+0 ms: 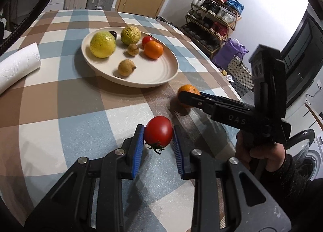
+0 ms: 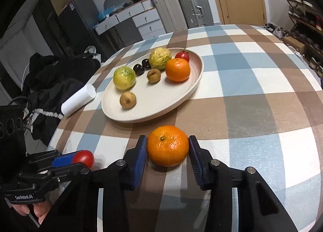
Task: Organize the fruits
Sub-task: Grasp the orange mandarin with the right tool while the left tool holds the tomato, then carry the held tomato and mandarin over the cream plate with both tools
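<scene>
A red tomato (image 1: 158,134) sits between the blue pads of my left gripper (image 1: 158,137), which is shut on it just above the checked tablecloth; the same tomato (image 2: 84,158) shows at the lower left of the right wrist view. My right gripper (image 2: 168,146) is shut on an orange tangerine (image 2: 167,145) that rests on the cloth just in front of the plate. That tangerine (image 1: 188,92) is partly hidden behind a black finger in the left wrist view. The cream plate (image 1: 159,79) holds two yellow-green fruits, an orange, a small tomato, brown fruits and dark ones.
A white paper towel roll (image 1: 18,64) lies left of the plate (image 2: 153,108), near the table edge. A hand (image 1: 262,151) holds the right gripper. A shoe rack (image 1: 214,19) and suitcases (image 2: 181,9) stand beyond the table.
</scene>
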A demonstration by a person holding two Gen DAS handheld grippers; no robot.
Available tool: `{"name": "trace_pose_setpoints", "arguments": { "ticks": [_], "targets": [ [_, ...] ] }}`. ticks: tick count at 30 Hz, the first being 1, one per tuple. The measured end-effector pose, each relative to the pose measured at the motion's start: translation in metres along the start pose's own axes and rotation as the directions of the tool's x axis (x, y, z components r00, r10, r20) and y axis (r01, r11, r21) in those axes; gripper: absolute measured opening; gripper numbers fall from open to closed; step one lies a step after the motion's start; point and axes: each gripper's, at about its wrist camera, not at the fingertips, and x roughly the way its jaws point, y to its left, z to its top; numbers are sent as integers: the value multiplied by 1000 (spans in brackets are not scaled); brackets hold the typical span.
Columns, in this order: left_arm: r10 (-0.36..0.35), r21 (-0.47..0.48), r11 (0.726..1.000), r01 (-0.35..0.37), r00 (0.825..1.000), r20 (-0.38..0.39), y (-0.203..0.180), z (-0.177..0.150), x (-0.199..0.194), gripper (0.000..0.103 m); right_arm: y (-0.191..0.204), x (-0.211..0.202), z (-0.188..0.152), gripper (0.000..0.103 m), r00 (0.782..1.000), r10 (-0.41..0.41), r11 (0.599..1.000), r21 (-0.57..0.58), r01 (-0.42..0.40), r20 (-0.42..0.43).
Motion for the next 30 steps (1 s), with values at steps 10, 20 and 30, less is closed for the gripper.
{"name": "trace_pose_setpoints", "arguments": {
  "ticks": [10,20,30],
  "targets": [
    [53,-13,999,-52,996,75,2,20,-14,25,-16,-15,-2,42,1000,25,998,49,-26,12],
    [97,-36,995,-93,987,129,2,57,-8,25,-16,-31,27,42,997,15,1000,18,-17,75],
    [118,-38,993,-113,982,148,7,97,25,25,-6,-13,64,42,995,60,998,-39,-57,77]
  ]
}}
